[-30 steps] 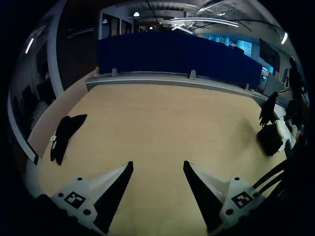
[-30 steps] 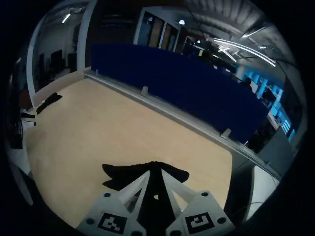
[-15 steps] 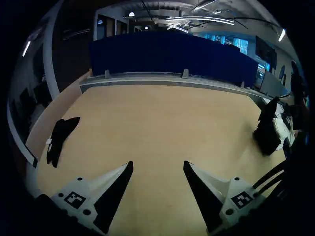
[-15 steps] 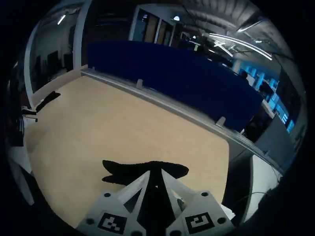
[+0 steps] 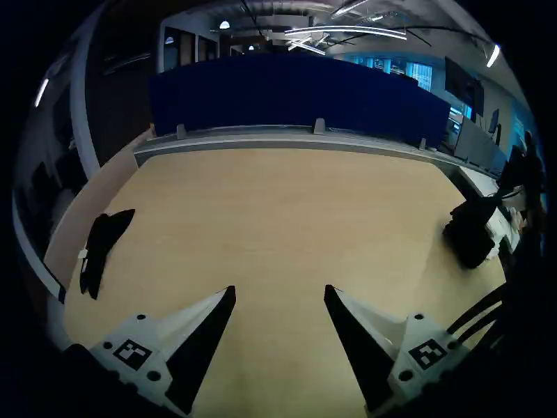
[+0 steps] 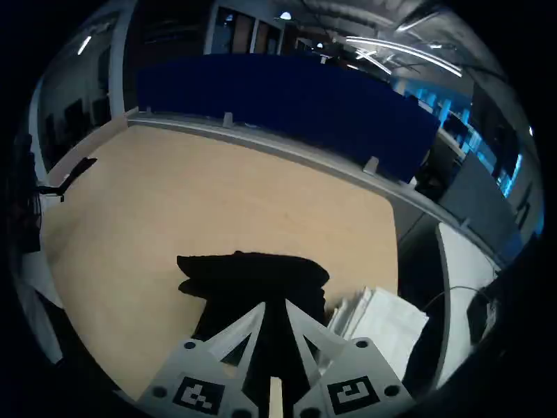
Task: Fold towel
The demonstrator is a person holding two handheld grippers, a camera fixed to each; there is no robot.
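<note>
My right gripper [image 6: 275,304] is shut on a black towel [image 6: 244,273], which lies bunched on the light wooden table [image 6: 209,202] just ahead of the fingers. In the left gripper view the same towel [image 5: 472,233] is a dark heap at the table's right edge, one end drawn upward. My left gripper [image 5: 278,289] hangs open over bare table [image 5: 278,209], its fingers wide apart with nothing between them, far left of the towel.
A second black cloth [image 5: 97,244] lies at the table's left edge, seen small and far off as the cloth [image 6: 73,173]. A white folded stack [image 6: 379,322] sits right of the towel. A blue partition [image 5: 292,90] with a grey rail runs along the back.
The right gripper view has swung right, bringing the white stack into sight, and the towel looks larger and more bunched. The left gripper has drifted slightly and stays open.
</note>
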